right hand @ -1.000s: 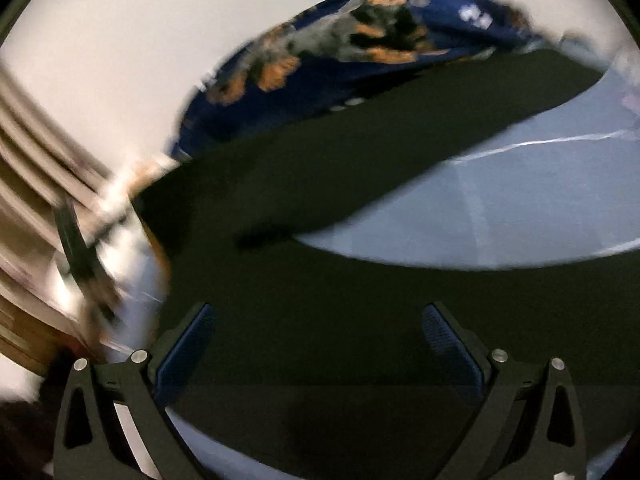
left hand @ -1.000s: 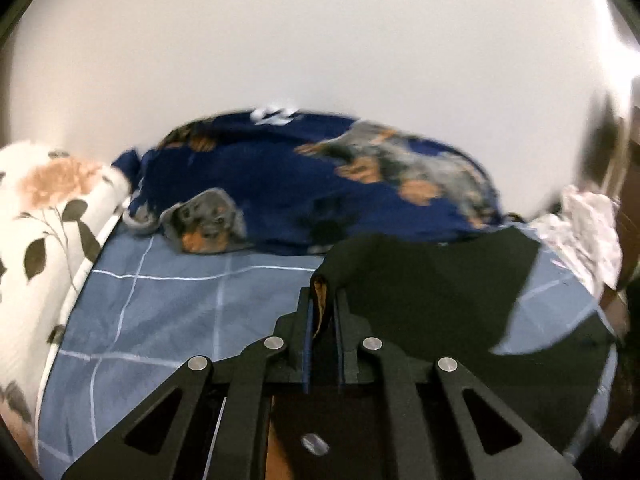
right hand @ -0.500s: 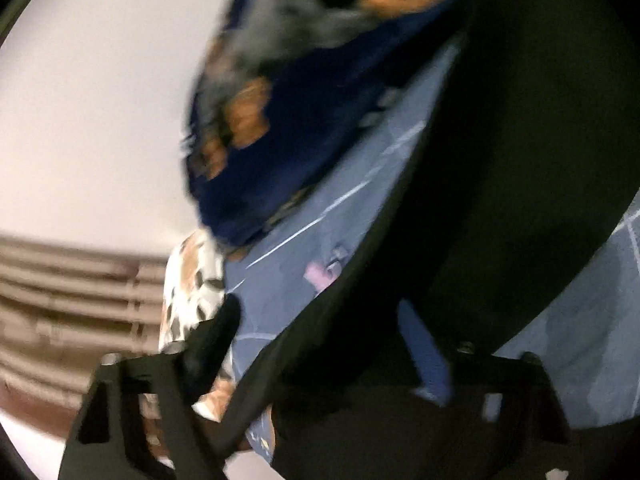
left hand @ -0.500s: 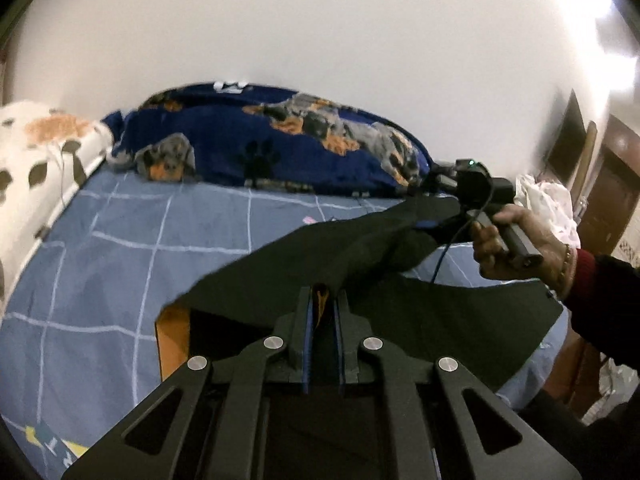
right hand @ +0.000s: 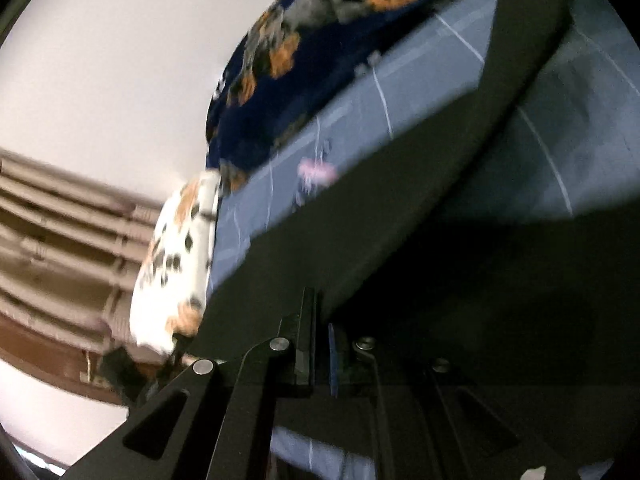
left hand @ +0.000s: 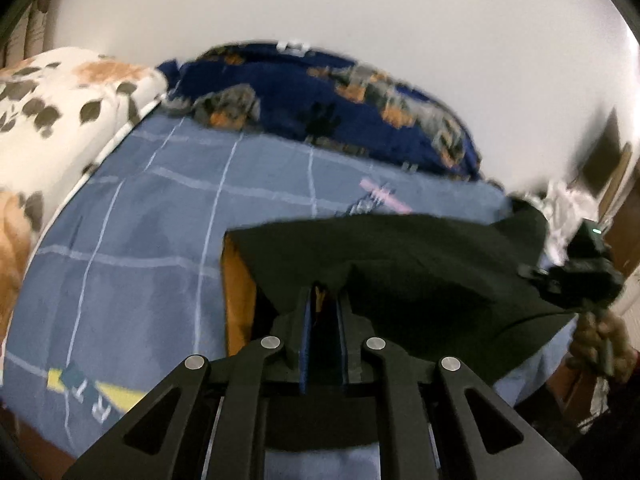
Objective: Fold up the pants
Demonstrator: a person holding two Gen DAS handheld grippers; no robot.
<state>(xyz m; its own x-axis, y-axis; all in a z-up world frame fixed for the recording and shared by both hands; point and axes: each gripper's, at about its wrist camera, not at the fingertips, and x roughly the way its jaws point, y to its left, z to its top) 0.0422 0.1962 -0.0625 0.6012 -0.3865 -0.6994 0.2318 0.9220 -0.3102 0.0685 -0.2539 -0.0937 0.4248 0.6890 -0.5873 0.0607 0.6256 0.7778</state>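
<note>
Black pants [left hand: 400, 256] with an orange inner side hang stretched between my two grippers above the blue checked bed sheet [left hand: 140, 240]. My left gripper [left hand: 322, 296] is shut on one edge of the cloth, where a bit of orange shows between the pads. At the right of the left wrist view, a hand [left hand: 600, 336] holds my right gripper [left hand: 536, 274] at the pants' far corner. In the right wrist view my right gripper [right hand: 320, 312] has its jaws closing tight, the pads pressing on the pants [right hand: 400, 220], which fill the lower right of that view.
A dark blue dog-print blanket [left hand: 320, 96] lies along the white wall at the bed's head. A floral pillow [left hand: 60, 112] sits at the left edge. White crumpled cloth [left hand: 564, 204] lies past the bed's right side. Beige curtain folds [right hand: 60, 220] hang beyond the pillow.
My right gripper went from wide open above the pants to shut on the cloth. The left gripper pulled its edge back across the bed, and the pants rose taut between both.
</note>
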